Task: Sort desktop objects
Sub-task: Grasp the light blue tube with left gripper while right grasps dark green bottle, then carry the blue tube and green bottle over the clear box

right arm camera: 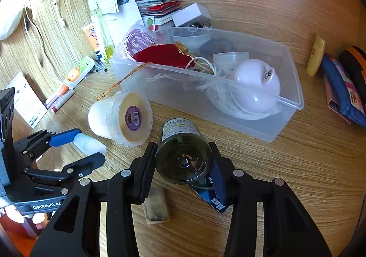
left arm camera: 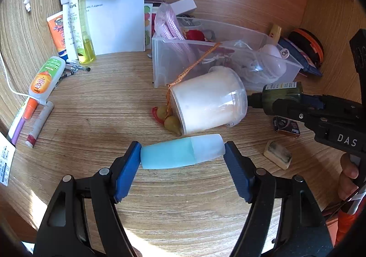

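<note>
Between the blue pads of the left gripper (left arm camera: 182,155), a soft blue squeeze tube with a frosted cap (left arm camera: 181,151) was held crosswise, one pad pressed against its blue base and the other against the cap end, so that the tube was clamped lengthwise just above the wood-grain desk (left arm camera: 96,105). In the right wrist view only the frosted cap end of that tube (right arm camera: 89,143) could be seen between the left tool's fingers. The right gripper (right arm camera: 183,163) was closed on a dark green glass bottle with a printed label (right arm camera: 183,151), which was gripped by its sides with its round base turned toward the camera; whether it rested on the desk could not be told. A small dark "Max" box (right arm camera: 213,199) and a worn beige eraser (right arm camera: 156,205) lay on the desk beneath and just beside that bottle. A white plastic tub with a clear lid (left arm camera: 208,102) was lying on its side just beyond the tube, with an orange cord (left arm camera: 192,65) tied around it. Behind both held items stood a clear plastic storage bin (right arm camera: 290,87), filled with assorted objects.
</note>
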